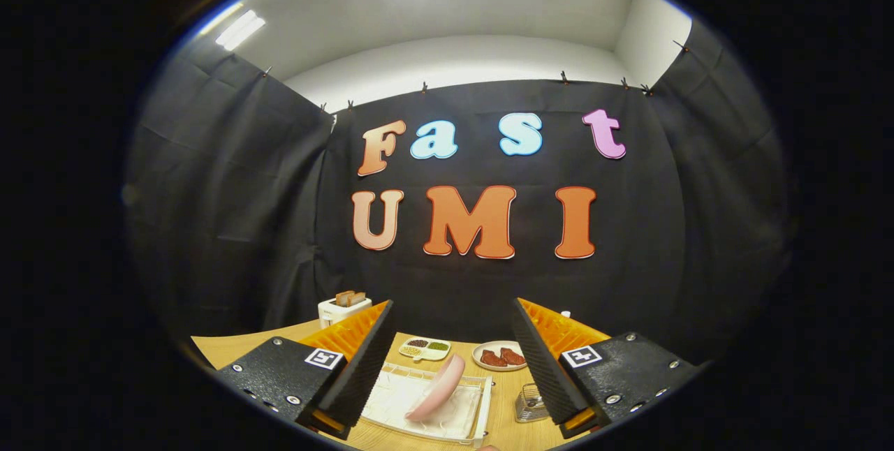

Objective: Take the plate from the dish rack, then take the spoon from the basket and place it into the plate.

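A pink plate (438,387) stands tilted on its edge in a white dish rack (429,405) on the wooden table, between and below my two fingers. A small wire basket (531,403) sits just right of the rack, close to my right finger; I cannot make out the spoon in it. My gripper (450,346) is open, held above the table with nothing between its fingers, well short of the plate.
Beyond the rack lie a white divided dish (424,348) with small portions of grains and a round plate (499,355) with red-brown pieces. A white toaster (342,308) with bread slices stands at the back left. The wooden table (223,348) ends at the black booth cloth.
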